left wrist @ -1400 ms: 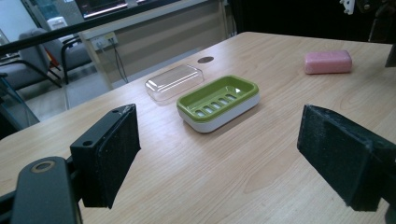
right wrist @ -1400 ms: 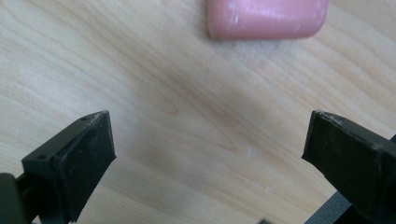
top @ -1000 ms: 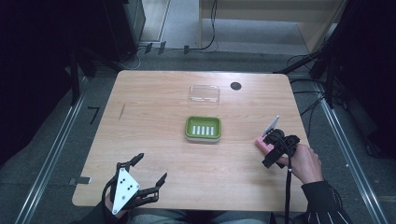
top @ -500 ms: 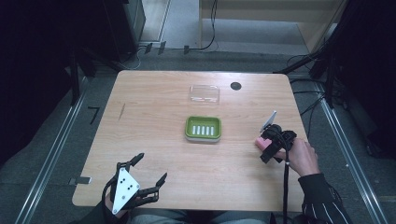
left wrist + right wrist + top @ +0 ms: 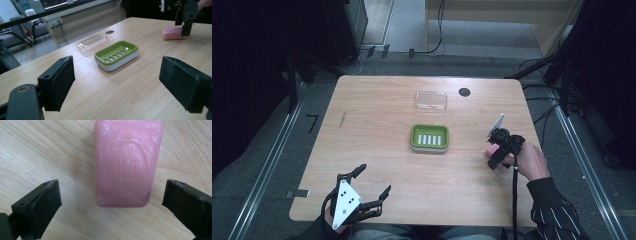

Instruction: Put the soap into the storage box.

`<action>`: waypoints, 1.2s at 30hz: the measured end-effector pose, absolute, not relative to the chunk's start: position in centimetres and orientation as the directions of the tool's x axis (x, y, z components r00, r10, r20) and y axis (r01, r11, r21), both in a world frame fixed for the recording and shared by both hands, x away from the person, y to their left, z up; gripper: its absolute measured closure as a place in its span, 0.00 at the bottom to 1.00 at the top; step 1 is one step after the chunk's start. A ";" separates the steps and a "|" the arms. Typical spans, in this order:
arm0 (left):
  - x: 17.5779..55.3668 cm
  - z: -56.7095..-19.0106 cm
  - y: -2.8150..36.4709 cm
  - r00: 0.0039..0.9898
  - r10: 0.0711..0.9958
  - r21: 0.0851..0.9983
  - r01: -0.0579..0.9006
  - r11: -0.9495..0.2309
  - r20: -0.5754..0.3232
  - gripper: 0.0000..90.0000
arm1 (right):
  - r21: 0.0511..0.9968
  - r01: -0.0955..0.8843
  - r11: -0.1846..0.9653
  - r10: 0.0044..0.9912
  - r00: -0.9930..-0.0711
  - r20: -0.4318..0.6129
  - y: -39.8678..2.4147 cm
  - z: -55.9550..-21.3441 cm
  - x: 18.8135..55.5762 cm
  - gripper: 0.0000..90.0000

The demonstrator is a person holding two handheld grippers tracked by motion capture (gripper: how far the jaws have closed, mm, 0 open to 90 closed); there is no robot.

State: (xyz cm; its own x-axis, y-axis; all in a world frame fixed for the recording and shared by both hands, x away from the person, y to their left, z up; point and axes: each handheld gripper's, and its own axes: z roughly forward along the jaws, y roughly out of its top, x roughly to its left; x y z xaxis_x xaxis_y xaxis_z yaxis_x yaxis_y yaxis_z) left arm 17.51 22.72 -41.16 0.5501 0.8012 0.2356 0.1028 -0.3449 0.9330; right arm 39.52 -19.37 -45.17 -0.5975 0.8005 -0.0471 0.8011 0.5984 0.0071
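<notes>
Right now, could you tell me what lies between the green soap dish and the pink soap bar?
Only bare wood: in the high view, the table between the green soap dish and the pink soap bar holds nothing.

Before me lies the pale wooden table with rounded corners (image 5: 377, 125), and near its far edge I see a small round black spot (image 5: 464, 92), with a thin dark streak (image 5: 343, 119) on the wood toward my left. Two long grey metal rails (image 5: 267, 165) run along the grey floor on either side of it. Beyond the far edge, black cables (image 5: 439, 30) trail toward a light wooden cabinet (image 5: 492, 15), and grey padded chairs (image 5: 15, 37) stand past the table.
</notes>
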 end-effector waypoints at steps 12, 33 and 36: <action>17.5 -41.2 22.7 0.550 0.801 0.933 0.103 -0.344 0.235 0.15 | 0.007 0.795 0.607 0.795 -0.607 -0.021 -19.3 -46.0 41.3 0.01; 17.5 -41.1 22.8 0.552 0.801 0.934 0.101 -0.343 0.234 0.15 | -0.012 0.792 0.610 0.792 -0.610 -0.020 -19.4 -46.7 42.0 0.34; 17.5 -41.1 22.8 0.552 0.800 0.934 0.101 -0.344 0.235 0.15 | -0.016 0.790 0.613 0.789 -0.614 -0.016 -19.4 -46.7 42.0 0.36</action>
